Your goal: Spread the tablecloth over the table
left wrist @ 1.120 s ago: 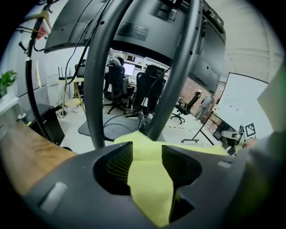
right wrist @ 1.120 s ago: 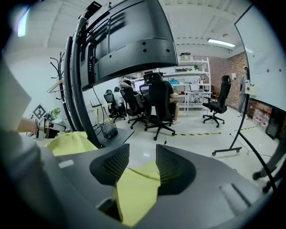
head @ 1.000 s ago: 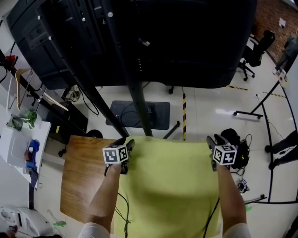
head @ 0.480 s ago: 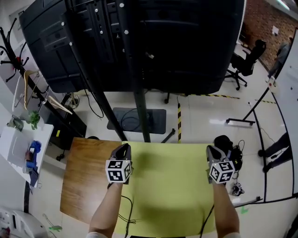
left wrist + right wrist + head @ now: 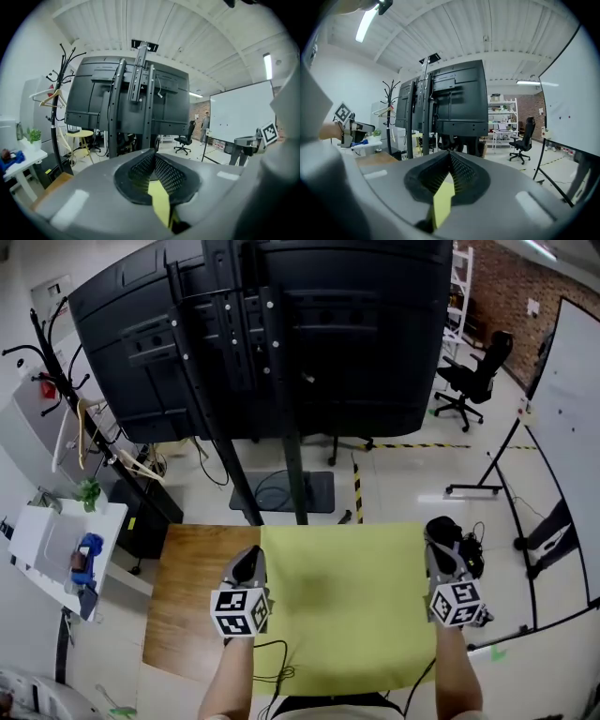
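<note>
A yellow-green tablecloth (image 5: 342, 601) hangs stretched between my two grippers, lifted above a wooden table (image 5: 183, 601) whose bare left part shows. My left gripper (image 5: 251, 563) is shut on the cloth's left edge. In the left gripper view a yellow strip of cloth (image 5: 161, 201) is pinched between the meshed pads (image 5: 140, 171). At the cloth's right edge my right gripper (image 5: 437, 540) is shut on it. The right gripper view shows the same cloth (image 5: 442, 202) clamped between its jaws. Both grippers point nearly level, away from me.
A large black screen on a wheeled stand (image 5: 272, 343) rises just beyond the table. A white side table (image 5: 56, 540) with a blue object stands at the left, a coat rack (image 5: 56, 362) behind it. A whiteboard (image 5: 567, 390) and an office chair (image 5: 473, 376) are at the right.
Both grippers closed on the cloth's edges and rose, lifting the cloth off the table and pulling it back toward me. The head view tilted up, showing more of the room.
</note>
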{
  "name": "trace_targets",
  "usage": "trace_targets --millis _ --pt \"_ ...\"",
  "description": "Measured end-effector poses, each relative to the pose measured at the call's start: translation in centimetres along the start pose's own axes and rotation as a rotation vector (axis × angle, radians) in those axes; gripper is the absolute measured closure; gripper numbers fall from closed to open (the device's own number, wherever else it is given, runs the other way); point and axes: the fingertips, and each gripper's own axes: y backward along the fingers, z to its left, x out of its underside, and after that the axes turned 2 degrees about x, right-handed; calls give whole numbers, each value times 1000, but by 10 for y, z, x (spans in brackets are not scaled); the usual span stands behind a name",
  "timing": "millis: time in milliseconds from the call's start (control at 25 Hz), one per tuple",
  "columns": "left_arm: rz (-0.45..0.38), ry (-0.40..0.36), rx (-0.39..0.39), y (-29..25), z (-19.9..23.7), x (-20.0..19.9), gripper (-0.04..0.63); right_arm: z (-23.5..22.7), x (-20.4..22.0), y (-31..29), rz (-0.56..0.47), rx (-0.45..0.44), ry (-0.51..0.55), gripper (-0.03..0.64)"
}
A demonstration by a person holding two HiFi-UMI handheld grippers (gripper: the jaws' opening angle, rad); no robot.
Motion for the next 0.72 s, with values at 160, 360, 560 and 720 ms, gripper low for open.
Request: trace_targets --millis 160,360,560,720 --pt "-33 -21 20 32 -27 -14 592 8 -26 38 -43 -20 -19 611" --pt "-63 -38 10 67 -65 -19 592 13 -35 81 -55 -53 -36 612" --pt "-71 -31 6 85 -98 -14 592 14 -32 105 -60 -88 -30 612" --pt "-66 -23 8 99 -108 -5 592 17 -34 121 -73 -95 -35 612"
